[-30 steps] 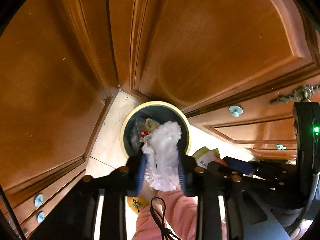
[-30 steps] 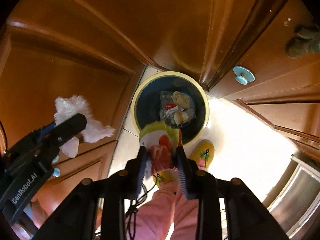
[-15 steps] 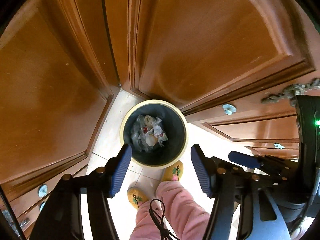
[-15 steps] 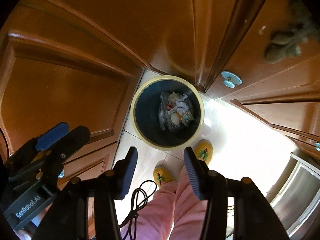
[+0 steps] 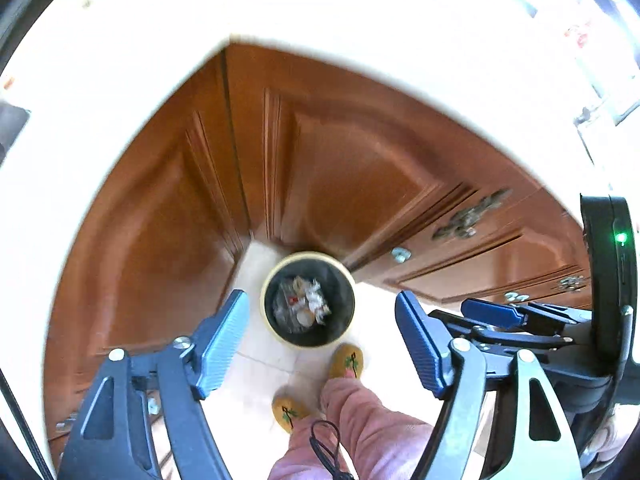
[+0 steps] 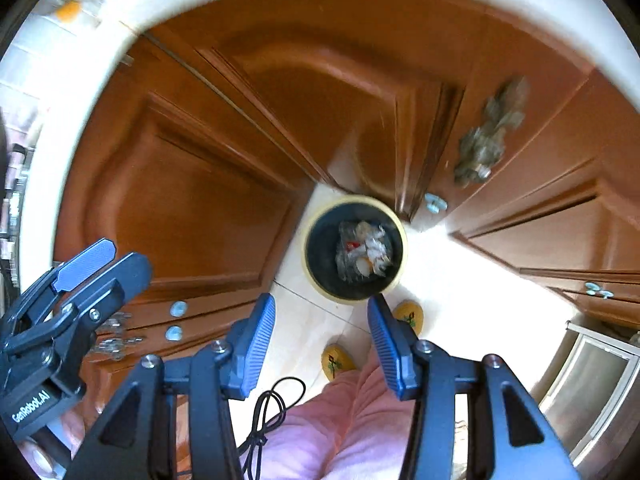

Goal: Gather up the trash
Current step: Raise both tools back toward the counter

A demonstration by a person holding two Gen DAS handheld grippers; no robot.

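Observation:
A round dark trash bin with a cream rim (image 5: 266,300) stands on the floor in the corner of wooden cabinets. It also shows in the right wrist view (image 6: 404,256). Crumpled wrappers and white trash (image 5: 306,306) lie inside it, seen too in the right wrist view (image 6: 362,250). My left gripper (image 5: 322,338) is open and empty, high above the bin. My right gripper (image 6: 322,334) is open and empty, also high above it. The left gripper appears at the left of the right wrist view (image 6: 86,266).
Brown wooden cabinet doors (image 5: 168,232) surround the bin, under a bright white countertop edge (image 5: 120,80). The person's pink trouser leg (image 5: 360,420) and yellow slippers (image 5: 347,360) are on the pale tile floor beside the bin. A metal appliance (image 6: 592,392) is at the right.
Both grippers let go of their trash, a white wad and a yellow-red wrapper, which fell into the bin. Both then opened wider and rose well above it, bringing the countertop into view.

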